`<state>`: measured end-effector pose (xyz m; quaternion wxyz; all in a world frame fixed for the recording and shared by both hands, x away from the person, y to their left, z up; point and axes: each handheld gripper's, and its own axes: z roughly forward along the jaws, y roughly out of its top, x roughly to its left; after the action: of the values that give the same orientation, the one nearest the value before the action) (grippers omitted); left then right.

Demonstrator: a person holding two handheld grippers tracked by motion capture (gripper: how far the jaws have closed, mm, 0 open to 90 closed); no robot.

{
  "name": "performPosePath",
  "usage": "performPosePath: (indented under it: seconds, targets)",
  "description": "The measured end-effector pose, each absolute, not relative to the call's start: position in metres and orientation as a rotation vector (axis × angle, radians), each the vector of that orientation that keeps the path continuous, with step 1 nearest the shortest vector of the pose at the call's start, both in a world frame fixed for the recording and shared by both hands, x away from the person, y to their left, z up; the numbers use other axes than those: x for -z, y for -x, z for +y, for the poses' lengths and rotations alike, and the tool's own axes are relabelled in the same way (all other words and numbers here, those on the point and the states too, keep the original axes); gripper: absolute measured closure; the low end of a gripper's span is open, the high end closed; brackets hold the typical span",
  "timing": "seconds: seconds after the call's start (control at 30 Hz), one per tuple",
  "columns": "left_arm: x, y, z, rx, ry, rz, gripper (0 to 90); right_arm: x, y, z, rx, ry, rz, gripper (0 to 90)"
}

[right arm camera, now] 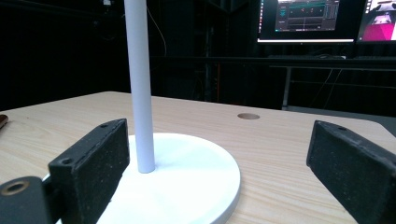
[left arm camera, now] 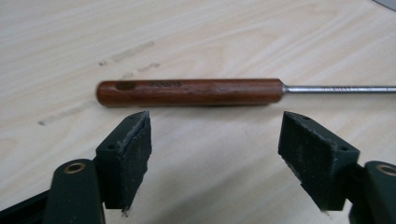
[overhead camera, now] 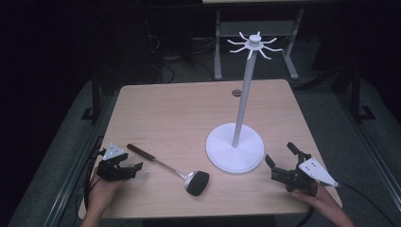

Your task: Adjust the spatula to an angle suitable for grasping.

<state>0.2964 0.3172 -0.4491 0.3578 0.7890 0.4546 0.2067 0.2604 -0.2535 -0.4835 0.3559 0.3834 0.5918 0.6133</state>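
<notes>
Both grippers at the near edge, jaws apart and empty; ladle lying flat between them, not yet gripped.

The left gripper (overhead camera: 128, 169), near left, faces the ladle's wooden handle (left arm camera: 189, 92) with its pads standing clear on the near side; the right gripper (overhead camera: 282, 160), near right, sits just beside the white stand's base (overhead camera: 235, 147), holding nothing. The ladle (overhead camera: 166, 167) lies near centre-left, bowl (overhead camera: 196, 182) toward the near edge. Risks, as judged: the round handle may roll or slide away under a one-sided pinch; gripped at the handle end, the heavier bowl may swing down; the right gripper may nudge the stand. A stamped mark on the handle is too blurred to read.
</notes>
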Motion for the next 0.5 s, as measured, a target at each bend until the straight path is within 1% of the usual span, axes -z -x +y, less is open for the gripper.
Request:
performPosePath:
  seconds: [0.03,0.1,0.13,0.23,0.3,0.33,0.37,0.47,0.5]
  targets:
    - [0.447,-0.299,0.318,-0.545,-2.034,1.176,29.5,0.483,-0.26,-0.253,-1.578,-0.983,1.533,5.5]
    - [0.446,-0.3,0.318,-0.552,-2.029,1.179,30.5,0.483,-0.26,-0.253,-1.578,-0.983,1.532,5.5]
    - [0.445,-0.302,0.319,-0.558,-2.025,1.181,33.5,0.483,-0.26,-0.253,-1.578,-0.987,1.531,5.5]
    - [0.443,-0.309,0.323,-0.55,-2.015,1.211,37.3,0.483,-0.26,-0.253,-1.576,-0.988,1.529,5.5]
    - [0.442,-0.311,0.324,-0.557,-2.009,1.22,41.9,0.484,-0.26,-0.253,-1.577,-0.983,1.528,5.5]
    - [0.442,-0.312,0.325,-0.56,-1.997,1.226,41.9,0.484,-0.26,-0.253,-1.577,-0.983,1.528,5.5]
    - [0.44,-0.314,0.327,-0.568,-1.988,1.24,46.2,0.483,-0.26,-0.253,-1.577,-0.987,1.529,5.5]
    - [0.439,-0.316,0.329,-0.589,-1.98,1.251,55.4,0.483,-0.26,-0.253,-1.576,-0.989,1.529,5.5]
    - [0.437,-0.318,0.33,-0.597,-1.976,1.26,60.8,0.483,-0.26,-0.253,-1.576,-0.988,1.529,5.5]
